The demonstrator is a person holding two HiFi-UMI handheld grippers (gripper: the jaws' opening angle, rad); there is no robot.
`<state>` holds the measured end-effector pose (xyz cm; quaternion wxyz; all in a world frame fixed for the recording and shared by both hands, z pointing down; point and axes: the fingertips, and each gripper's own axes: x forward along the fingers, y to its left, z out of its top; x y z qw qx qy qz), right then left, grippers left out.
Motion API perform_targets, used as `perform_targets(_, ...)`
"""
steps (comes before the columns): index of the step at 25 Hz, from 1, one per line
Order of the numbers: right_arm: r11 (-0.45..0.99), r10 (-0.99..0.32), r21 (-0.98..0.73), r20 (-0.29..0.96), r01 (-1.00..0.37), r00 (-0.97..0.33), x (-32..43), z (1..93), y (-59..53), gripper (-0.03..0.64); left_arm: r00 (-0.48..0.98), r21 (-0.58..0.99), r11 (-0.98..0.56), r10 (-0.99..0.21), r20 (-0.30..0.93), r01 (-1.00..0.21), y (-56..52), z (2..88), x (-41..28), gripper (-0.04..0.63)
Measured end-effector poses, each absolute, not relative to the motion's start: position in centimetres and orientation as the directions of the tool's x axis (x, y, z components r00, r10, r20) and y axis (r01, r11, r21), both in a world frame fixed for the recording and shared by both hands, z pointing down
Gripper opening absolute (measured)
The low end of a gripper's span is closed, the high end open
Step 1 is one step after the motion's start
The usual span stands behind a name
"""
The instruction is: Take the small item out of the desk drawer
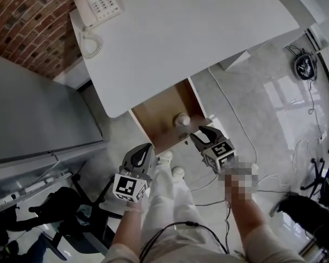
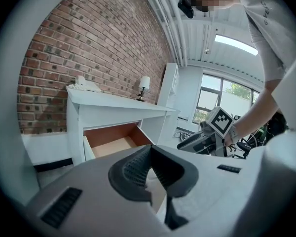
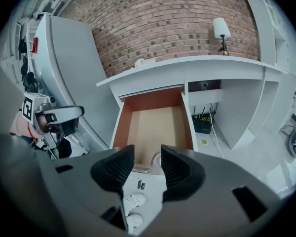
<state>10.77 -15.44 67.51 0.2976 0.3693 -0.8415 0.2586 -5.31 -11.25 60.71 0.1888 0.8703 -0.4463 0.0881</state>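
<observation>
Open desk drawer with a wood-coloured inside (image 1: 163, 111) is pulled out from under the white desk (image 1: 181, 32), toward the person

Small round white item (image 1: 181, 119) lies on the drawer floor, close behind the front panel, right of centre as seen from the front. Nothing is touching it

Right gripper (image 1: 204, 135): jaws released, clear gap between the ribbed black pads. It hovers just at the drawer's front edge, pointing in. In the right gripper view the item shows through the gap, partly hidden by the right pad. Nothing is grasped

Left gripper (image 1: 145, 153): jaws clenched, tips together, nothing between them. It is held lower, out in front of the drawer on the person's left, apart from it, aimed across at the desk side and the open drawer

On the desk: white corded telephone (image 1: 98, 5) at the far left corner, small white-shaded lamp (image 3: 219, 31) at the far end by the red brick wall (image 1: 22, 21). Large grey cabinet (image 1: 38, 114) stands left of the desk. The person's white shoes (image 1: 165, 158) are on the pale floor just before the drawer front
</observation>
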Motion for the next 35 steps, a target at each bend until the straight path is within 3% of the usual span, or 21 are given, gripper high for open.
perform_targets(13,0.826,-0.197,-0.083,0.884,-0.558,-0.423,8.4,74.1,-18.4,0.189,0.605,0.257,-0.548,-0.722,0.337,-0.796,-14.3,64.1,-4.1,0.005)
perform_targets(30,0.855,0.054,-0.164,0.972,-0.493,-0.23,7.3,82.2,-20.0,0.219,0.57,0.272,-0.502,-0.743,0.351,-0.821,-16.7,66.5,-5.1,0.005)
perform_targets(35,0.815,0.134,-0.195,0.98,-0.545,-0.15,8.3,84.2,-19.9,0.232,0.561,0.271,-0.492,-0.751,0.348,-0.827,-17.2,66.8,-5.6,0.005)
